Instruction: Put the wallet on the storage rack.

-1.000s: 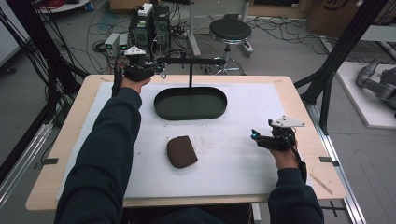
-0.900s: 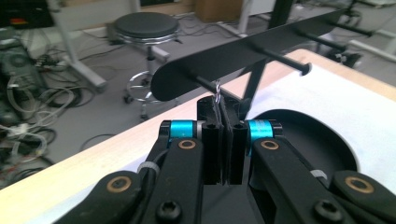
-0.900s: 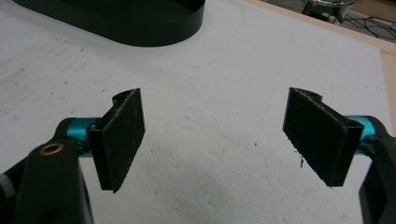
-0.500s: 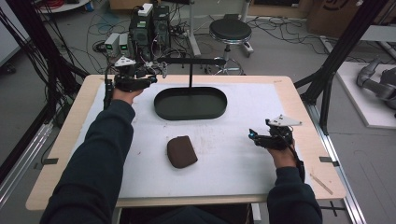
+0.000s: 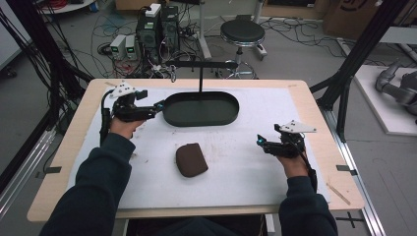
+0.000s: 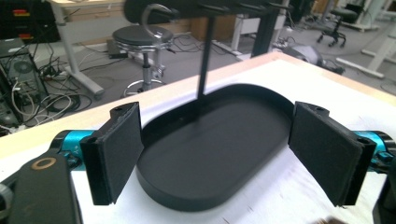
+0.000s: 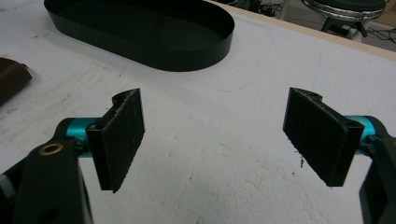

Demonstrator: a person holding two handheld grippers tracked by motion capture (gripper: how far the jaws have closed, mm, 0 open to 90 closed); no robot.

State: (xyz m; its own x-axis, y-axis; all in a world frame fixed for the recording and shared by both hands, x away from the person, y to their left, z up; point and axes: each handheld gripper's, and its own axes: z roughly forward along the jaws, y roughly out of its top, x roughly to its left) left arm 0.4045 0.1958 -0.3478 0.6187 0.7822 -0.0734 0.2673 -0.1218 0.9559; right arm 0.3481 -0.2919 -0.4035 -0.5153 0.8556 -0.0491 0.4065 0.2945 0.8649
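A black oval tray (image 5: 201, 123) lies at the back middle of the white mat, with a thin post and a hooked bar (image 5: 200, 64) rising behind it. In front of the tray lies a brown pouch (image 5: 191, 160). My left gripper (image 5: 158, 105) hovers just off the tray's left end, pointing at it. Its jaws have just been opening, and the left gripper (image 6: 219, 154) now stands wide open with nothing between the pads, facing the tray (image 6: 210, 149). My right gripper (image 5: 260, 143) rests low over the mat at the right. There the right gripper (image 7: 219, 135) is open and empty.
The post (image 6: 204, 60) carries a metal hook (image 6: 156, 18) at the bar's end. From the right gripper's side the tray (image 7: 187, 58) lies ahead and the pouch (image 7: 11, 79) far left. Computers, cables and a stool (image 5: 242, 32) stand beyond the table.
My left hand has drawn back from the end of the stand's bar, toward the person and down, to the tray's left end. The right hand has stayed put.
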